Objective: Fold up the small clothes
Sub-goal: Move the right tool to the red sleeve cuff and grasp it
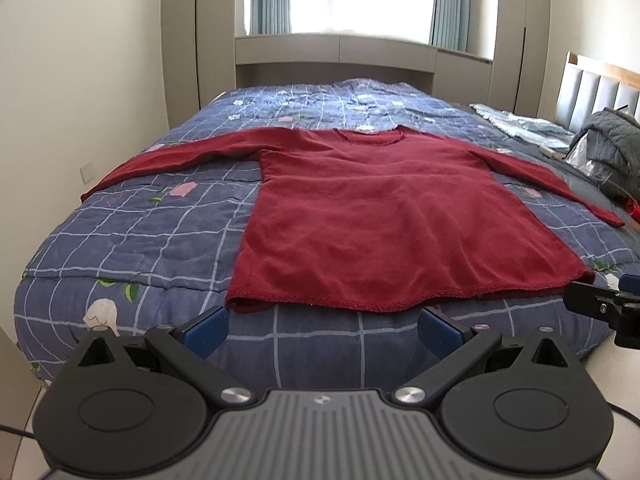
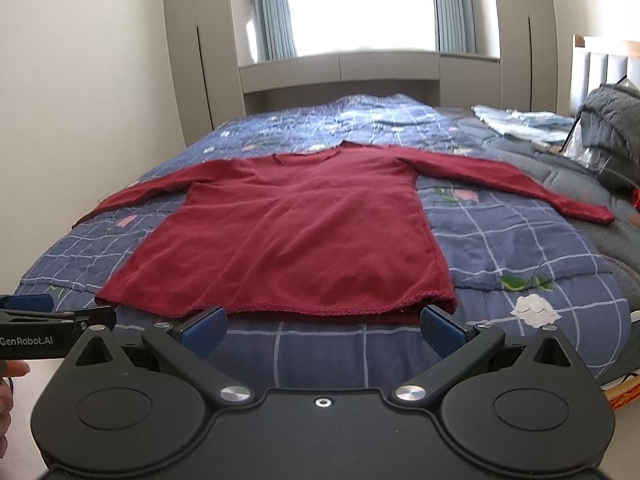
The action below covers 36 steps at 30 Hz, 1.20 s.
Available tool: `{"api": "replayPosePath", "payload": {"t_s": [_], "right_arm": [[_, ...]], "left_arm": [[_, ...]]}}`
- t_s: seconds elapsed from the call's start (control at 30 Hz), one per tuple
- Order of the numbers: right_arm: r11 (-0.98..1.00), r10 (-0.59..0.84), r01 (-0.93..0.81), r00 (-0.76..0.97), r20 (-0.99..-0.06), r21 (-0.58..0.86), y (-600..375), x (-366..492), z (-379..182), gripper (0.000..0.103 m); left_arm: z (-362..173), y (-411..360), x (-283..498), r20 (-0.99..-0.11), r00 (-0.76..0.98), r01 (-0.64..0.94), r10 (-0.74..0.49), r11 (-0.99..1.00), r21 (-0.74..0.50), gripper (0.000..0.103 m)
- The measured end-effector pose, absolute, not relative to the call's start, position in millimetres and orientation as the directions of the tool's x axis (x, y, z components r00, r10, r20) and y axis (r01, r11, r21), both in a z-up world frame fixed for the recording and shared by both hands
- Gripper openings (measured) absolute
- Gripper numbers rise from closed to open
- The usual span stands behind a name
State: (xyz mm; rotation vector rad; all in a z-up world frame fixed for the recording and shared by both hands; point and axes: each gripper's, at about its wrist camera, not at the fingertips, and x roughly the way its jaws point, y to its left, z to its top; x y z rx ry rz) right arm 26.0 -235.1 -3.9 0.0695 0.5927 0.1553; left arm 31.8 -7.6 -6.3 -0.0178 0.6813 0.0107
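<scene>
Left claw [image 1: 322, 330] and right claw [image 2: 322, 328] are held released before the bed.
A red shirt [image 1: 376, 224] is laid flat on the checked quilt [image 1: 152, 240] just ahead of both claws, sleeves spread; nothing is gripped between the blue pads [image 2: 204, 330].

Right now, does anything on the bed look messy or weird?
The red shirt lies flat and neat, sleeves spread out. The messy bit is the far right corner of the bed, where a grey jacket sits crumpled beside loosely piled light blue cloth.
</scene>
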Motion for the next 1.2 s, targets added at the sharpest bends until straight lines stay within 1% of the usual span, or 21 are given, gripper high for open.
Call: {"api": "replayPosePath", "payload": {"t_s": [0.17, 0.4, 0.53, 0.77, 1.2], "right_arm": [[0.985, 0.167, -0.109, 0.8, -0.577, 0.133, -241, 49, -6, 0.103], [0.99, 0.14, -0.091, 0.776, -0.615, 0.111, -250, 95, -7, 0.103], [0.993, 0.101, -0.042, 0.765, -0.636, 0.107, -262, 127, -6, 0.103], [0.998, -0.046, 0.061, 0.764, -0.644, 0.002, -286, 183, -4, 0.103], [0.987, -0.133, 0.162, 0.759, -0.637, -0.013, -348, 263, -16, 0.103]], "left_arm": [[-5, -11, 59, -0.674, 0.738, -0.024, 0.009, 1.0, -0.014, 0.103], [0, -17, 111, -0.709, 0.706, -0.02, -0.001, 1.0, -0.021, 0.103], [5, -25, 144, -0.697, 0.717, -0.007, 0.006, 1.0, 0.001, 0.103], [9, -51, 208, -0.677, 0.735, 0.016, 0.022, 0.999, 0.051, 0.103], [4, -118, 325, -0.645, 0.764, 0.083, 0.018, 0.989, 0.126, 0.103]]}}
